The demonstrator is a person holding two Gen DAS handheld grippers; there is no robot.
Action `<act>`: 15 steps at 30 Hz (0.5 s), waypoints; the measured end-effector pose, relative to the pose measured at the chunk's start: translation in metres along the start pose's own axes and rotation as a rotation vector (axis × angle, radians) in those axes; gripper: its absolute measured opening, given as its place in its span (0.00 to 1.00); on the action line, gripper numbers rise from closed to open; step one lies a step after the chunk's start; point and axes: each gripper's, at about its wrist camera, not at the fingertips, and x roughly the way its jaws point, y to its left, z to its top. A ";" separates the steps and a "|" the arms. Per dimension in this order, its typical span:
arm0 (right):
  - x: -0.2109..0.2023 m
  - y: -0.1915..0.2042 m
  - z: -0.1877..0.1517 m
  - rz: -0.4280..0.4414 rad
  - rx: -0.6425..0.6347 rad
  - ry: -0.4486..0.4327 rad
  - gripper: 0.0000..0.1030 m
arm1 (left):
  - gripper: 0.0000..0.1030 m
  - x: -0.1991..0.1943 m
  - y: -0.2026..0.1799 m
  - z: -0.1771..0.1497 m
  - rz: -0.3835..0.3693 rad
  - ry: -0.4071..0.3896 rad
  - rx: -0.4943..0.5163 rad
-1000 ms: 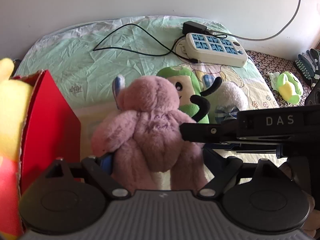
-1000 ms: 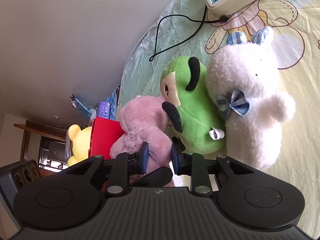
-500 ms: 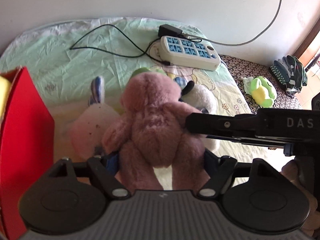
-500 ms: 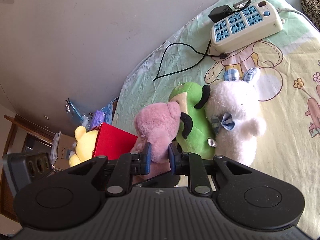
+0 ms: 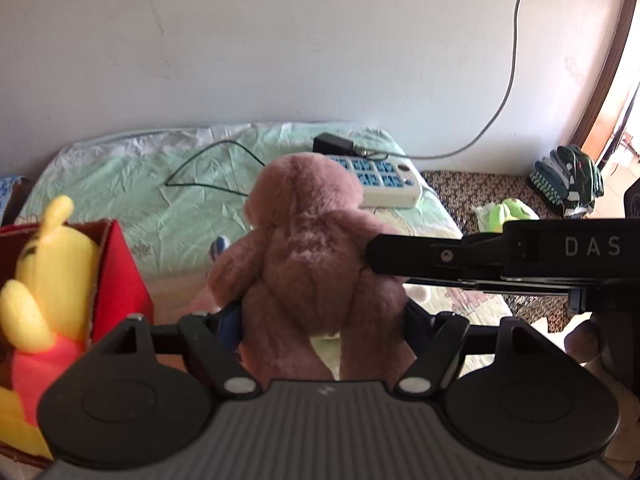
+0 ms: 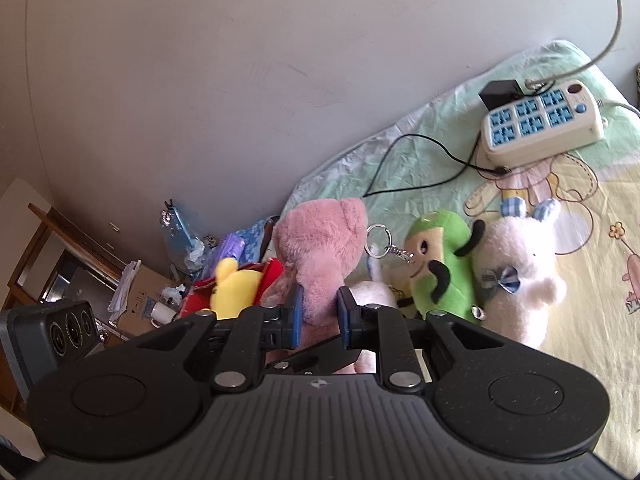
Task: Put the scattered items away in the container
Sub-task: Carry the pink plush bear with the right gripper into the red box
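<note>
Carrying the fuzzy pink plush bear (image 5: 316, 248) toward the red cardboard box (image 5: 120, 268) at the left edge of the frame, I have both claws on it; my left gripper (image 5: 320, 320) is closed about its hips and legs at lower centre, the jaws still spread wide by the soft body, and my right gripper (image 6: 318, 314) is pinched narrow on a fold of its plush, reaching in from the right of the left view as a black bar. To do this step well I judge I should keep both squeezes firm, since plush gives and slips; lift enough for the feet to pass the box wall; then swing left and let go only when the bear is over the opening, beside the yellow plush bear in a red shirt (image 5: 48, 280) already filling part of it. The pink bear is held in the air at mid-frame, upright; its long axis runs bottom to top of the left view, head uppermost, its back toward my left camera and its face toward the wall. The green bean-shaped plush (image 6: 440, 268) and the white fluffy plush with a checked bow (image 6: 520, 276) lie together on the pale green printed bedsheet (image 6: 420, 168) at centre right of the right view, not yet tidied.
</note>
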 end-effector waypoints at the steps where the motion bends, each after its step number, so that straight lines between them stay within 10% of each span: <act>1: -0.002 0.004 0.000 0.007 -0.003 -0.006 0.19 | 0.73 -0.006 0.000 0.001 0.004 -0.012 0.005; 15: 0.016 0.084 -0.014 0.085 -0.061 -0.048 0.19 | 0.73 -0.087 0.053 0.002 0.012 -0.131 0.013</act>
